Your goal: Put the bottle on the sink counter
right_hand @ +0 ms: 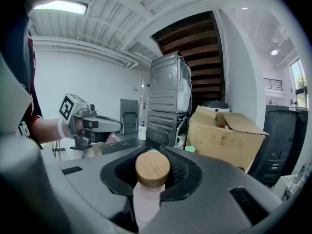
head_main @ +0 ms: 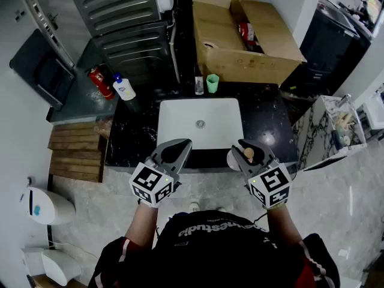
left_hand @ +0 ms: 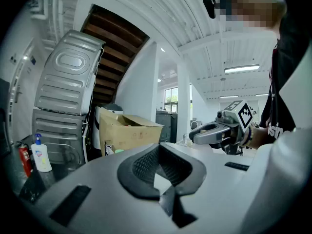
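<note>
A pale pink bottle with a round wooden cap [right_hand: 152, 168] sits between the pads of my right gripper [right_hand: 155, 155], which is shut on it. In the head view the bottle [head_main: 248, 155] is held over the front right edge of the black marble sink counter [head_main: 270, 122], beside the white basin [head_main: 180, 125]. My left gripper [head_main: 180, 147] hovers over the basin's front left edge, its jaws together with nothing between them. In the left gripper view its pads [left_hand: 141, 167] meet around an empty hollow, and the right gripper [left_hand: 204, 133] shows across from it.
At the back of the counter stand a green cup [head_main: 212, 83] and a small dark bottle [head_main: 199, 86]. An open cardboard box [head_main: 246, 35] lies behind. A soap dispenser [head_main: 124, 87] and a red extinguisher [head_main: 102, 81] stand at the left, by stacked machines [head_main: 126, 17]. Wooden pallets [head_main: 75, 152] lie lower left.
</note>
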